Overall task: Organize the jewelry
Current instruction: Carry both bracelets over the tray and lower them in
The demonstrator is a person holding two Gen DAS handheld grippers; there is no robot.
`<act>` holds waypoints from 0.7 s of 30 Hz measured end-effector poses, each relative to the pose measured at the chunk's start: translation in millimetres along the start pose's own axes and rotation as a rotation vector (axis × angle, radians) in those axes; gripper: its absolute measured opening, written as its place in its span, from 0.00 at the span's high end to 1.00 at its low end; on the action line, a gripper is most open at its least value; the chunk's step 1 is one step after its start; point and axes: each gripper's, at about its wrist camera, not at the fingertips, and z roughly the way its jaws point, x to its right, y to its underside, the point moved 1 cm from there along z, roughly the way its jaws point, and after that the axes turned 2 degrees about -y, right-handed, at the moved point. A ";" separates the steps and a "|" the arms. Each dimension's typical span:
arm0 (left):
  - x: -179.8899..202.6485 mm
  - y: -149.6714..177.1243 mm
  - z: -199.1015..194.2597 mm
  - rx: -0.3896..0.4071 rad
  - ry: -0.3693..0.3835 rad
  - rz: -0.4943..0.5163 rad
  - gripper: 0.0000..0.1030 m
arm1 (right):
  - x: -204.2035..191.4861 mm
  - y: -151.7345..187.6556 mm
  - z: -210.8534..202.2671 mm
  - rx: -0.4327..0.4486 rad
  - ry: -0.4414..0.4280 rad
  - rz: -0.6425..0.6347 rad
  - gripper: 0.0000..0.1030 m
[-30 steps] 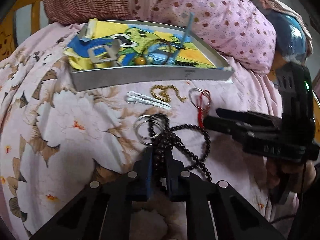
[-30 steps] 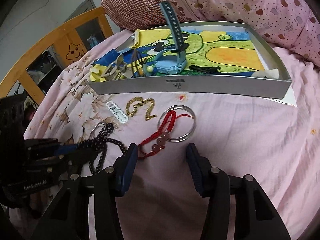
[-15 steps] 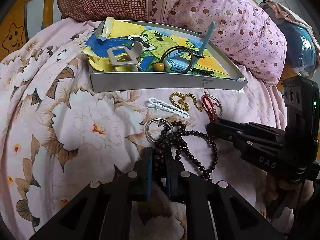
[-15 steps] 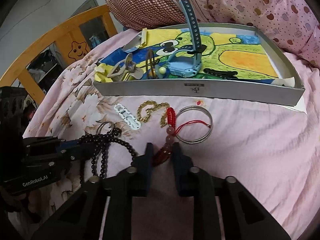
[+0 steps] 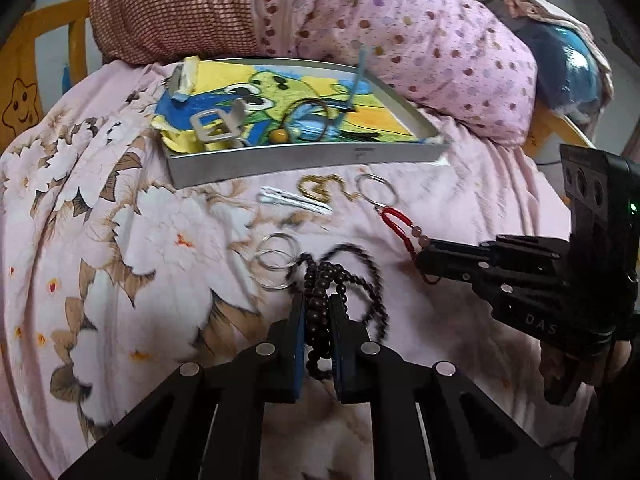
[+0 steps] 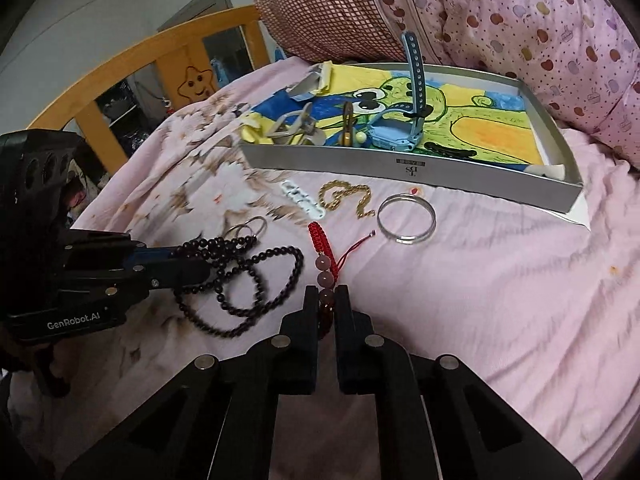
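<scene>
Both tools (image 5: 317, 308) (image 6: 327, 300) apparently gripping bracelets

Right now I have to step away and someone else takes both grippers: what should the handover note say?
Left gripper: shut on the dark bead necklace.
Right gripper: shut on the red cord bracelet.
In the tray: blue watch, clips, small pieces.
On the bedspread before the tray: white clip, gold chain, silver bangle, silver rings beside the beads.
Left: carry both held pieces to the tray, then the loose ones.
</scene>
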 end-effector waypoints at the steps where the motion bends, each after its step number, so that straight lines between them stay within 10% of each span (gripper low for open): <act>1: 4.1 2.5 -4.3 -0.005 0.011 0.006 0.90 | -1.8 1.0 -5.0 0.001 0.000 -0.003 0.93; 10: 31.2 4.9 -40.2 0.023 0.103 0.025 0.90 | -6.0 1.7 -48.5 0.081 0.014 0.002 0.94; 21: 32.4 -88.4 -64.1 0.188 0.115 0.038 0.90 | 21.4 -47.4 -76.9 0.227 0.086 0.009 0.94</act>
